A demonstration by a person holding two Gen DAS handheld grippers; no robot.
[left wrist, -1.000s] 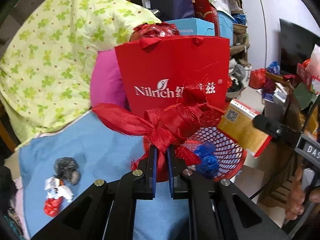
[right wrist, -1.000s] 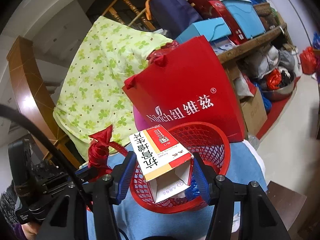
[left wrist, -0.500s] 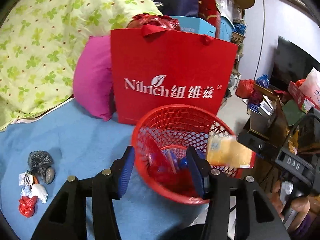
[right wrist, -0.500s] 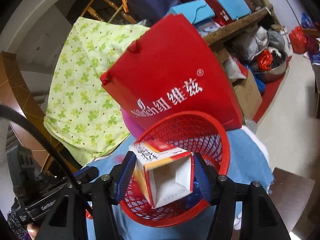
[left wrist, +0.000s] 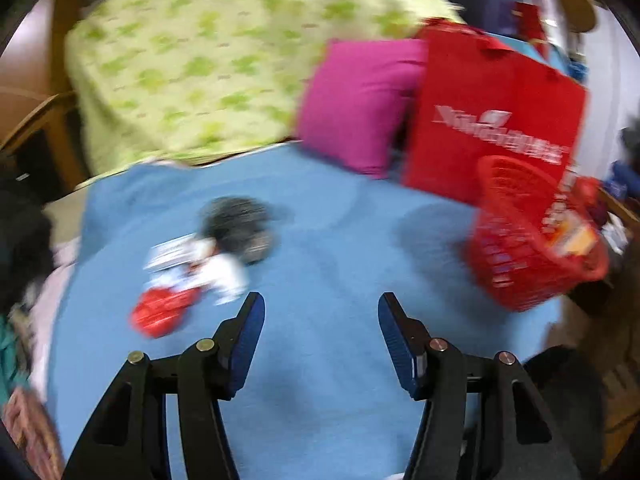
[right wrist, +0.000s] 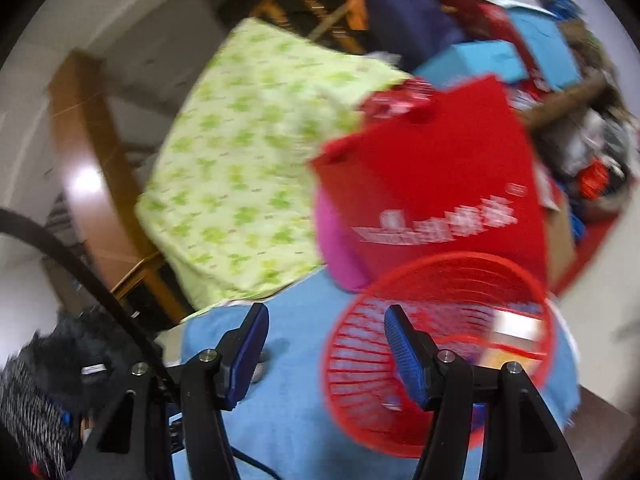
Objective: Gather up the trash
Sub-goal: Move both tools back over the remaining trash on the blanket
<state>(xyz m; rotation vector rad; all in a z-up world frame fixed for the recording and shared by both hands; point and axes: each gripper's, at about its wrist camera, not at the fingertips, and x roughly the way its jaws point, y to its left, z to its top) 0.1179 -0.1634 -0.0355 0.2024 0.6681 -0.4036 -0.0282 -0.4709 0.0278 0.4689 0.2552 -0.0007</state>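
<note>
A red mesh basket [left wrist: 520, 256] stands on the blue blanket at the right, with a red-and-white carton [left wrist: 572, 236] inside it; the basket also shows in the right wrist view [right wrist: 436, 344] with the carton [right wrist: 516, 332]. My left gripper [left wrist: 320, 320] is open and empty above the blanket. Left of it lies a pile of trash: a dark crumpled wad [left wrist: 240, 224], white wrappers [left wrist: 208, 264] and a red wad [left wrist: 160, 312]. My right gripper [right wrist: 324, 332] is open and empty, just left of the basket. Both views are blurred.
A red Nilrich paper bag [left wrist: 492, 120] and a pink cushion [left wrist: 360, 100] stand behind the basket. A green floral quilt [left wrist: 200, 60] covers the back. Cluttered shelves [right wrist: 500, 40] fill the right. The blue blanket [left wrist: 328, 240] drops off at the right edge.
The left gripper dropped the red bundle into the basket, opened and swung left toward the trash pile. The right gripper let the carton go into the basket and shifted left.
</note>
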